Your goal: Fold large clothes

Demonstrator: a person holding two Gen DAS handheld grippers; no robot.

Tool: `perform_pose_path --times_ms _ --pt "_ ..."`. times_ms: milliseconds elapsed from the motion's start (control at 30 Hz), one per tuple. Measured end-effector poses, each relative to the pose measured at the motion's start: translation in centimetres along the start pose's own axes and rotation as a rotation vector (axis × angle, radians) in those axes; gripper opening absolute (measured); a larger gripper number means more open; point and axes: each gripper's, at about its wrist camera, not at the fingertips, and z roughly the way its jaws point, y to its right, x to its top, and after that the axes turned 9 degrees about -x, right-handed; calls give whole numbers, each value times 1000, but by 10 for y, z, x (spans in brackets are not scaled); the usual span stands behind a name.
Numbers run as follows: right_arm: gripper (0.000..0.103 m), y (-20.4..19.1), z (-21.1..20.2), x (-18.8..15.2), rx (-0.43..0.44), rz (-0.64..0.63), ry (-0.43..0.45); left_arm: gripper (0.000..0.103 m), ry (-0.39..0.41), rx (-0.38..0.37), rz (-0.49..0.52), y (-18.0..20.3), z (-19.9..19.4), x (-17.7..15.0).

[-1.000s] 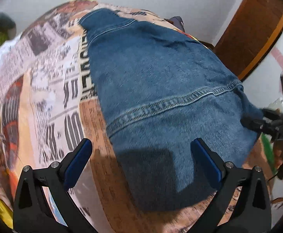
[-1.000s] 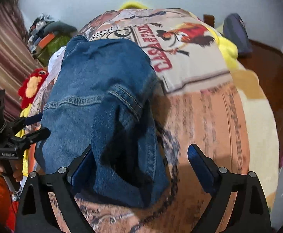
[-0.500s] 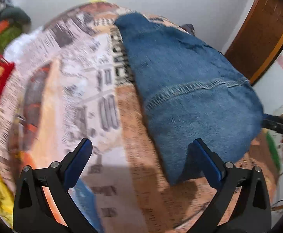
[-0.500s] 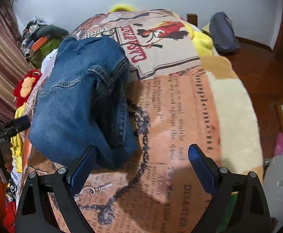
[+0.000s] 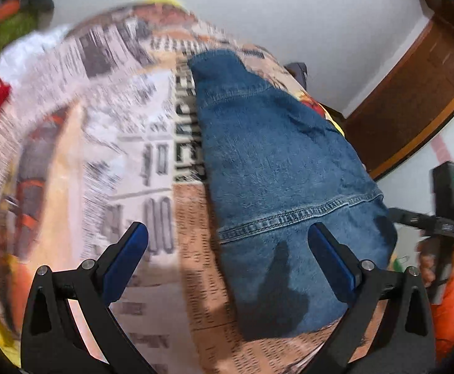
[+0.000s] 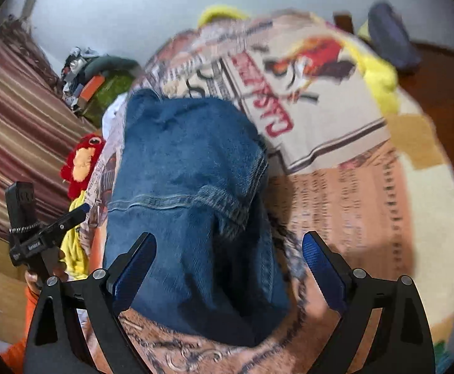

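Note:
A blue denim garment (image 5: pixel 283 168) lies folded in a long stack on a bed with a newspaper-print cover (image 5: pixel 127 143). In the left wrist view my left gripper (image 5: pixel 227 252) is open and empty, held above the garment's near left edge. In the right wrist view the same denim (image 6: pixel 189 193) lies under my right gripper (image 6: pixel 228 265), which is open and empty above the near end. The right gripper also shows in the left wrist view (image 5: pixel 439 218), and the left gripper shows in the right wrist view (image 6: pixel 36 237).
A red plush toy (image 6: pixel 82 162) and a pile of clothes (image 6: pixel 102 81) lie at the bed's left side by a striped curtain (image 6: pixel 12 124). A yellow blanket (image 6: pixel 379 74) and dark bag (image 6: pixel 389 37) are at the far right. A wooden door frame (image 5: pixel 414 93) stands right.
Both grippers swung back over the denim's near end after pulling away half a second ago. The views are motion-blurred. The garment has not moved.

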Motion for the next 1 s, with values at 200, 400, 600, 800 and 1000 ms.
perform_pose_path --times_ms 200,400,600,800,1000 --pt "94 15 68 16 159 83 -216 103 -103 -63 -78 -13 46 3" --pt "95 13 103 30 277 89 -278 103 -174 -165 -108 -13 82 7" --pt "100 -6 111 38 226 55 -249 96 -149 -159 -59 3 90 18" --pt "77 -15 97 38 190 66 -187 71 -119 -150 -39 11 80 22" --pt "54 -34 70 38 158 53 -144 63 -70 -184 -5 21 47 24"
